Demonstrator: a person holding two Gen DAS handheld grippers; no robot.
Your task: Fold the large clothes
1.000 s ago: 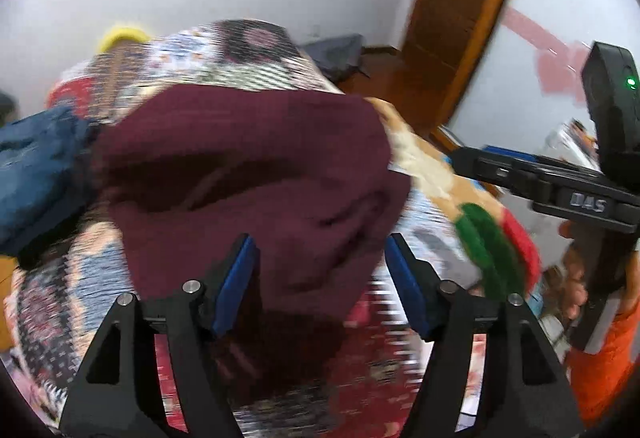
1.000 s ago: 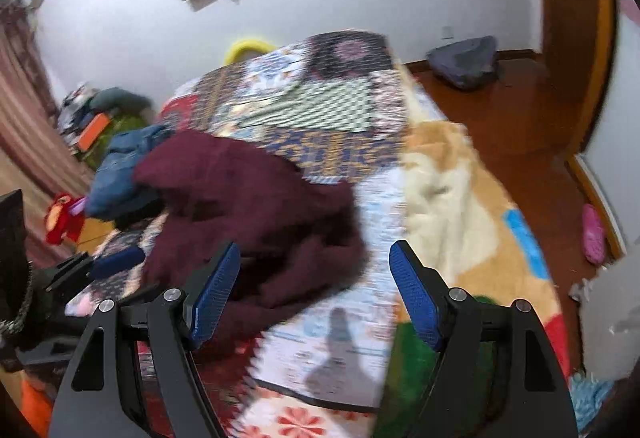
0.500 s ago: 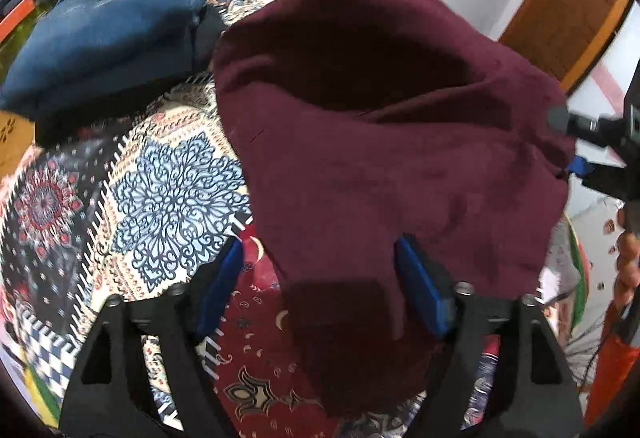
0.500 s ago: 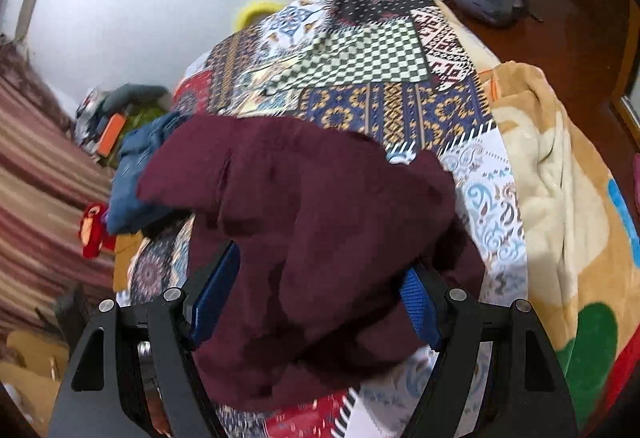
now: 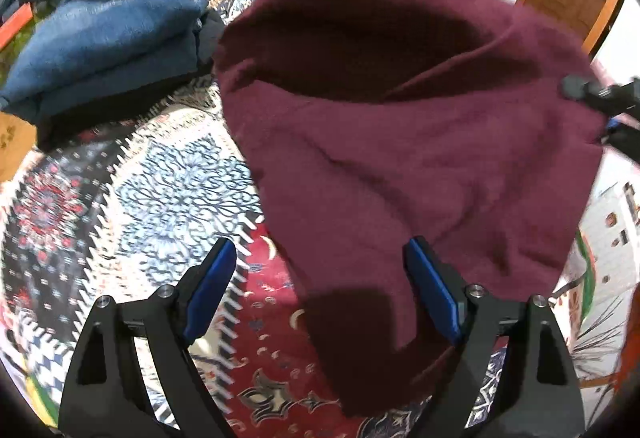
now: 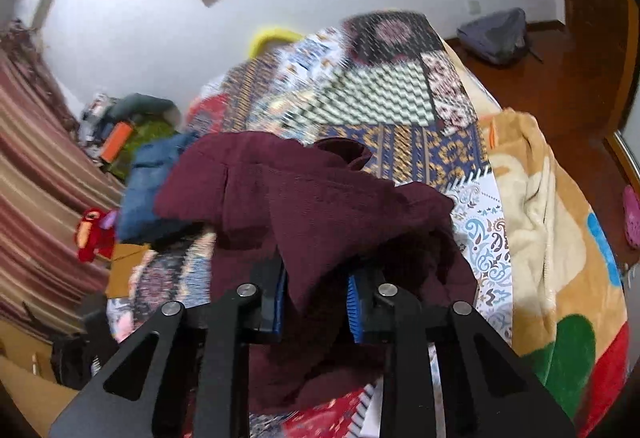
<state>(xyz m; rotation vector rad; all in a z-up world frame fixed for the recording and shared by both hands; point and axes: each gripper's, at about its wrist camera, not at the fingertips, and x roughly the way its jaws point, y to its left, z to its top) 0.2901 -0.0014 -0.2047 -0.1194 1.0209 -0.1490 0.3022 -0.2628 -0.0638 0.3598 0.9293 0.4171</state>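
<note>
A large maroon garment (image 5: 400, 109) lies crumpled on the patterned bedspread (image 5: 160, 189). It also shows in the right wrist view (image 6: 320, 205). My left gripper (image 5: 320, 290) is open just above its near edge, with the cloth between but not pinched by the blue pads (image 5: 432, 290). My right gripper (image 6: 316, 298) is shut on a fold of the maroon garment and lifts it. Its tip shows at the right edge of the left wrist view (image 5: 600, 97).
Folded blue jeans (image 5: 104, 41) lie on the bedspread to the left of the garment, over a dark item. A beige blanket (image 6: 532, 197) covers the bed's right side. A striped curtain (image 6: 36, 165) and a red toy (image 6: 94, 234) are at the left.
My right gripper has closed on a fold of the maroon garment and raised it. My left gripper has moved in over the garment and stayed open.
</note>
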